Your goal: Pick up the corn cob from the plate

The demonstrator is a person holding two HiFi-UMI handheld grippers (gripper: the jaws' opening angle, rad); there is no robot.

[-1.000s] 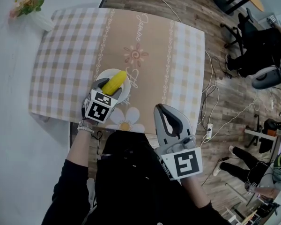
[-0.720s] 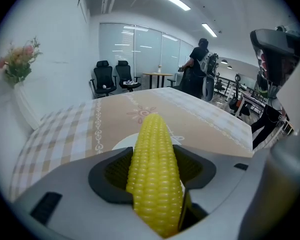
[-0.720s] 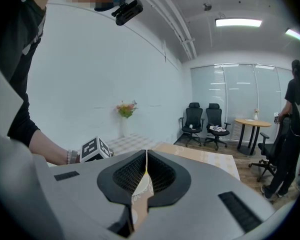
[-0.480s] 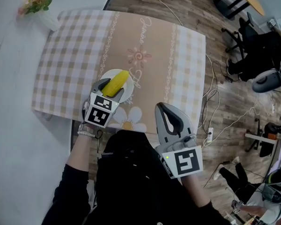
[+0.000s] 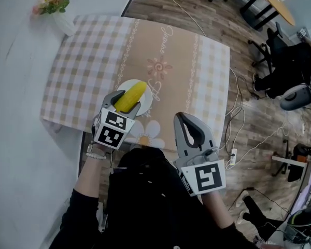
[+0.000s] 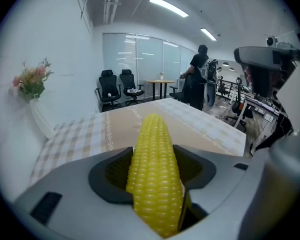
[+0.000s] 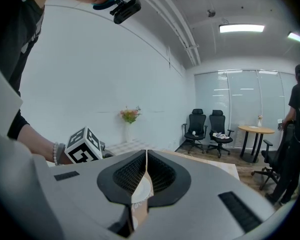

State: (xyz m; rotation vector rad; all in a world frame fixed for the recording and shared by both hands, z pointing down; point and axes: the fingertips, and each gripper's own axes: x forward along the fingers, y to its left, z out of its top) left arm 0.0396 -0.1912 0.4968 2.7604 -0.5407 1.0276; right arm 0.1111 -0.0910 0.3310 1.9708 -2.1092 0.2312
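Your left gripper [image 5: 124, 102] has its fingers clamped on the corn cob [image 5: 132, 94], seemingly off the plate [image 5: 147, 103] (right gripper [image 5: 189, 124] pinched together, empty), so you're basically done.

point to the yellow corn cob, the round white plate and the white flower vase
yellow corn cob [image 5: 130, 96], head view, middle of cob
round white plate [image 5: 146, 105], head view, bare right rim
white flower vase [image 5: 65, 23], head view, vase body

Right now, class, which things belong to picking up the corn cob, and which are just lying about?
Job in hand: corn cob, gripped by the left hand-held gripper; white plate.
Lying about: flower vase, checked tablecloth, office chairs, shut right hand-held gripper.
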